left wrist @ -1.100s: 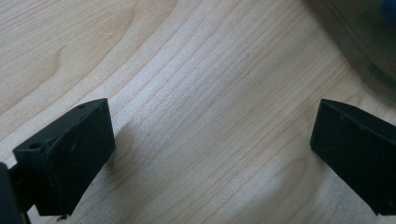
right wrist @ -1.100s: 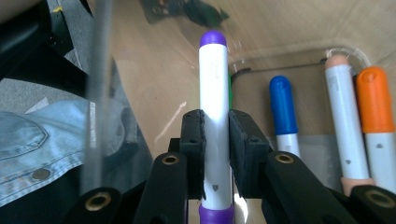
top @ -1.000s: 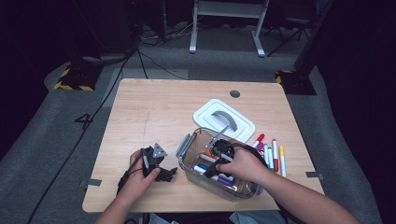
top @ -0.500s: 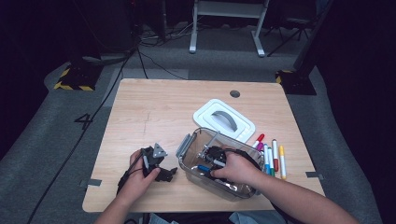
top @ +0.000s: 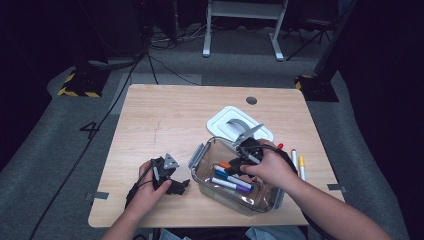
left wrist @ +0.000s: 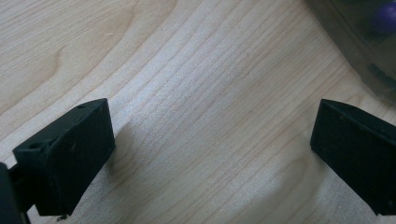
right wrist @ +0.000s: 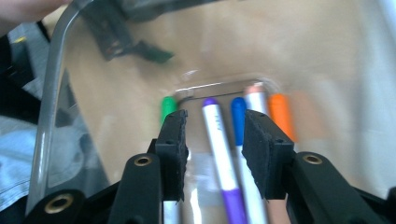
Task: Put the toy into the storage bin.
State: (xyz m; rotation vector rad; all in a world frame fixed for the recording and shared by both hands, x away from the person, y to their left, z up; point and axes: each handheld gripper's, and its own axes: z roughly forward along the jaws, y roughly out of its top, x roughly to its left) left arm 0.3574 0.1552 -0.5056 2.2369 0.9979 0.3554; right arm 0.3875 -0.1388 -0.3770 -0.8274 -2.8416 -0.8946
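On wood table (top: 165,120), grey carpet round: L gripper (left wrist: 210,154) spread; R gripper (right wrist: 212,140) apart, prob. empty.

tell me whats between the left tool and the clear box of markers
Only bare wood: in the left gripper view the table runs uncovered from the open left tool to the clear box; the high view agrees.

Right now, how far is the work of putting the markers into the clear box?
Done: several markers already lie inside the clear container. In hand: the right tool is over the container, jaws apart around a purple-capped marker, not closed on it. The left tool rests open on the table. Left: a few markers beside the container, and the white lid is off.
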